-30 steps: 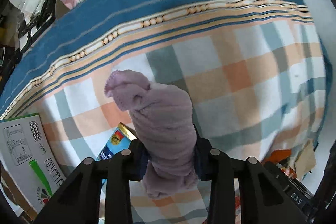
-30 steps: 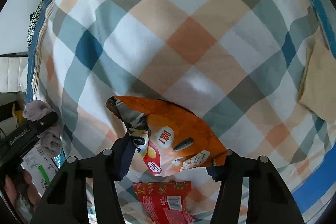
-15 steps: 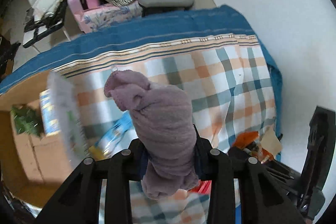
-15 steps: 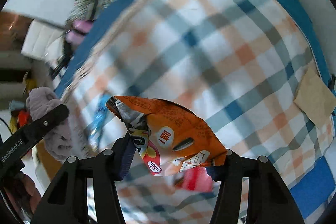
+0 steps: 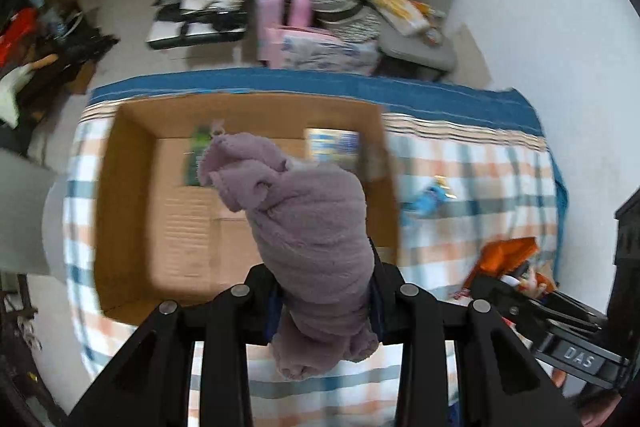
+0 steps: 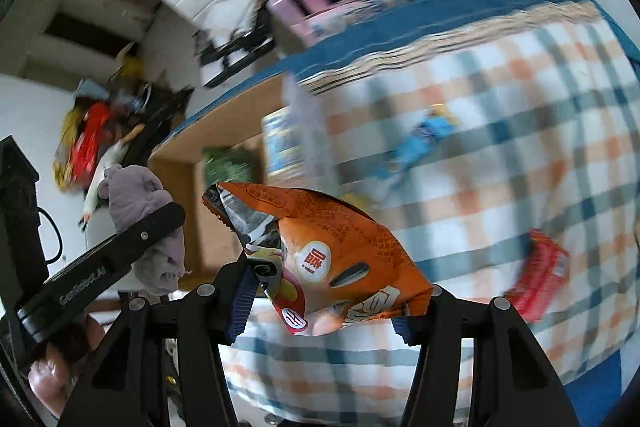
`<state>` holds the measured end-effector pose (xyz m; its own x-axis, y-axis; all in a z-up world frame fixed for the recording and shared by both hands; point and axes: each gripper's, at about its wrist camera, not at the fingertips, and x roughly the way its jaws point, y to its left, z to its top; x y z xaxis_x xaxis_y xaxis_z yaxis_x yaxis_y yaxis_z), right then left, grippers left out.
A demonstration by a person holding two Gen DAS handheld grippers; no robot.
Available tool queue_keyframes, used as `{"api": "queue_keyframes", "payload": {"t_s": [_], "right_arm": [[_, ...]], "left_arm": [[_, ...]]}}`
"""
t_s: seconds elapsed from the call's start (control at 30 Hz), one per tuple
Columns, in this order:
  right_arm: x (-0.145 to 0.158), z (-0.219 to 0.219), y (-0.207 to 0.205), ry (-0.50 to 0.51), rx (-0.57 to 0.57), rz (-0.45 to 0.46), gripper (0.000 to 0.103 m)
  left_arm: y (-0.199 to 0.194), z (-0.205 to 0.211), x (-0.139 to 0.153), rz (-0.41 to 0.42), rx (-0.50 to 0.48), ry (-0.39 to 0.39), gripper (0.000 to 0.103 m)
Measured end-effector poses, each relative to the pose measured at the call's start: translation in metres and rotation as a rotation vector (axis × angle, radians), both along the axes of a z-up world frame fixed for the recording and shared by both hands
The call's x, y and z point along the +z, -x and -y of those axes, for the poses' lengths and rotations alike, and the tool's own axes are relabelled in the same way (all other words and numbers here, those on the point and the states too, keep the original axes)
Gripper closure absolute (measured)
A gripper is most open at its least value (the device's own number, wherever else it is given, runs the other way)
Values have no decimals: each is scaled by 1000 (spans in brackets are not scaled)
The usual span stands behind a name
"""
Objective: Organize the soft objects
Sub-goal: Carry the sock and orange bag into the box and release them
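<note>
My left gripper (image 5: 324, 291) is shut on a rolled mauve fleece cloth (image 5: 304, 227) and holds it high over an open cardboard box (image 5: 132, 187) on the plaid bed. The cloth also shows in the right wrist view (image 6: 148, 211), at the left. My right gripper (image 6: 324, 307) is shut on an orange snack bag (image 6: 332, 251), held above the bed to the right of the box (image 6: 188, 195). The bag also shows in the left wrist view (image 5: 504, 255) at the right.
The box holds a green packet (image 5: 196, 155) and a blue-yellow packet (image 5: 332, 143). A blue packet (image 5: 428, 199) and a red packet (image 6: 540, 271) lie on the plaid sheet (image 5: 480, 167). Chairs with clutter (image 5: 344, 7) stand beyond the bed.
Both grippers have risen well above the bed and swung left with their loads. The cardboard box has come into view under the left gripper.
</note>
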<state>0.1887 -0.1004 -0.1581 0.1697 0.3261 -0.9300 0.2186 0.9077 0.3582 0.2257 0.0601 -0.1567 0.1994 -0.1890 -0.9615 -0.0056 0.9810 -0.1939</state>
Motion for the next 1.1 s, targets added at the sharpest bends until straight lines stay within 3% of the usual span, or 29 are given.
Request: {"api": "queue_keyframes", "payload": {"t_s": [0.23, 0.43, 0.73, 0.93, 1.0, 1.1], "right_arm": [[-12, -82, -19, 30, 88, -34, 45], [-47, -116, -36, 82, 107, -79, 45], [-95, -124, -56, 151, 85, -150, 43], [-116, -116, -64, 152, 62, -168, 32], [-116, -114, -65, 149, 56, -163, 22], [-114, -112, -66, 152, 56, -158, 19]], "left_arm": [[-17, -66, -34, -49, 55, -43, 72], [-43, -95, -73, -115, 61, -47, 72], [-76, -104, -122, -199, 49, -56, 69], [-84, -104, -130, -230, 58, -74, 67], [-83, -103, -130, -235, 54, -85, 66], [-81, -103, -126, -222, 52, -98, 56]]}}
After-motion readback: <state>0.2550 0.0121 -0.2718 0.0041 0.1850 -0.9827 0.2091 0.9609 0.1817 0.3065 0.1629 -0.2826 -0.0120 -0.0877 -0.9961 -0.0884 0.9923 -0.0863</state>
